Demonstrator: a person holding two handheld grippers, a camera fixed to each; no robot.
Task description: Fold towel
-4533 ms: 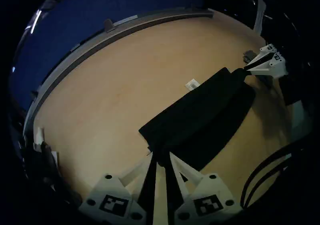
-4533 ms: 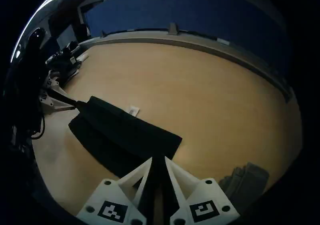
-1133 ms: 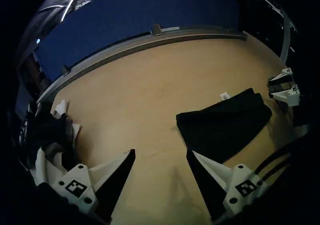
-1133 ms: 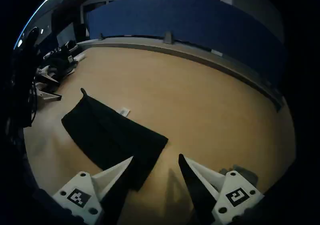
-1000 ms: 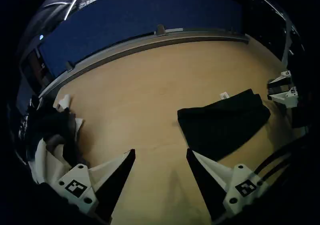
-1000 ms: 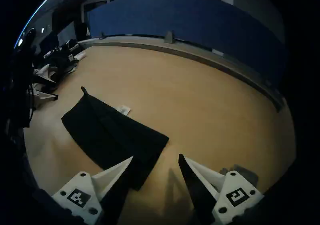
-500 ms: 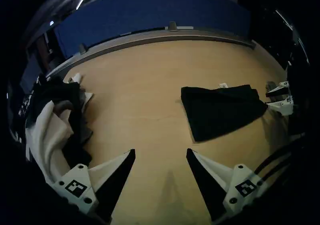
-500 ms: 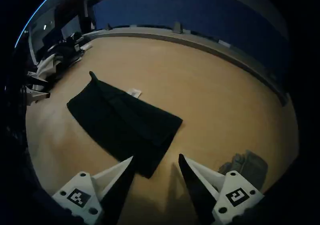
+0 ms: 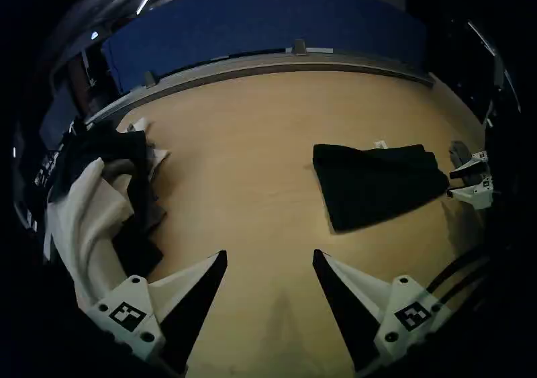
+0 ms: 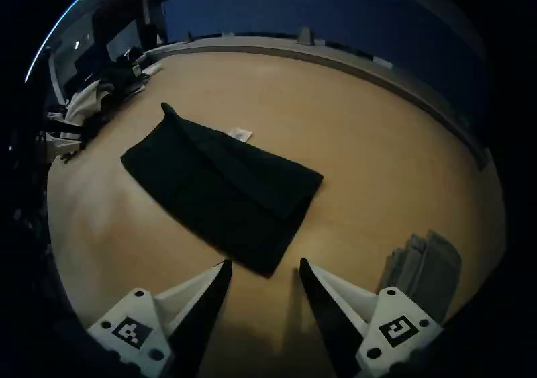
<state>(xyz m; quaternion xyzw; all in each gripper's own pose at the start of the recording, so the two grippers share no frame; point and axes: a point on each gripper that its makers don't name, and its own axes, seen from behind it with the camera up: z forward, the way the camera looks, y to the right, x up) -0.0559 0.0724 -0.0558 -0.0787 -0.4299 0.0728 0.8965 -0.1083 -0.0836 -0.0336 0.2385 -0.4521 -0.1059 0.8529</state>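
The left tongs (image 9: 268,260) are released, their two white fingers spread wide above bare tabletop (image 9: 255,150) and grasping nothing. The right tongs (image 10: 264,265) are also spread apart and empty. In the right gripper view the near corner of the towel (image 10: 221,183) lies just between their tips; whether they touch the cloth cannot be told.

The towel is black and lies flat on the tabletop as a folded oblong, with a narrower layer lapped over its far half. In the left gripper view it sits ahead and to the right, well apart from the left tongs, with the right tongs at its far right end. A small white tag (image 10: 239,134) lies just beside the towel's far edge.

A pile of cloths (image 9: 101,203), white and dark, is heaped to the left of the left tongs. A grey folded stack (image 10: 426,267) rests near the right tongs, on their right. A blue partition (image 9: 268,22) runs along the far edge of the tabletop.
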